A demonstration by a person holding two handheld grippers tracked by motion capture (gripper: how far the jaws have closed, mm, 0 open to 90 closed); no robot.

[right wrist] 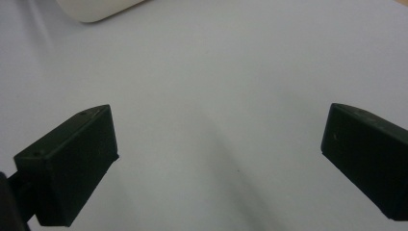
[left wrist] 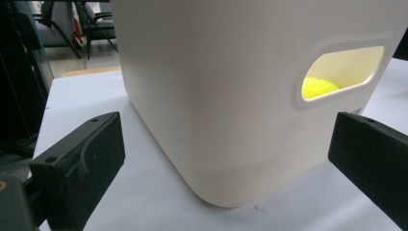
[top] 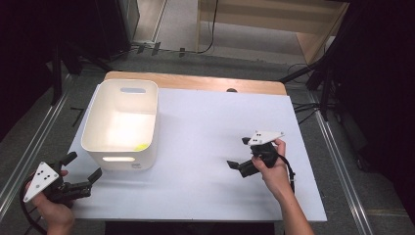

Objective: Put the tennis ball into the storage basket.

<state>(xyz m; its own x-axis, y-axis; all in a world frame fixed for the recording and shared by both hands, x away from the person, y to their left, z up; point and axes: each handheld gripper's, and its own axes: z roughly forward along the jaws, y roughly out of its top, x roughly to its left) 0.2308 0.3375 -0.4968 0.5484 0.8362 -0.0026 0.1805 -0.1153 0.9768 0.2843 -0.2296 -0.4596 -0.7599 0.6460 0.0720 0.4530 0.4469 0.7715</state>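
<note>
1. The left gripper (top: 83, 169) sits at the near left corner of the table (top: 205, 147), held in the person's left hand (top: 54, 208), whose forearm comes in from the bottom edge of the high view.
2. Its jaws stand wide apart and hold nothing; they point toward the near corner of the white bin (top: 122, 125), just short of it and not touching.
3. In the left gripper view the bin (left wrist: 231, 96) rises close ahead between the two black jaws, its rounded corner resting on the table (left wrist: 144, 192).
4. Through the handle slot in the bin's wall a yellow ball (left wrist: 320, 87) can be seen lying inside; from above, the ball (top: 141, 146) shows as a small yellow patch at the bin's near right corner.
5. The right gripper (top: 237, 166) is over the right half of the table, well apart from the bin, gripped by the right hand (top: 271, 171) with the wrist bent so the jaws point left and slightly down.
6. In the right gripper view its jaws are spread wide with bare table (right wrist: 216, 96) between them, holding nothing; a corner of the bin (right wrist: 96, 9) shows at the top edge.
</note>
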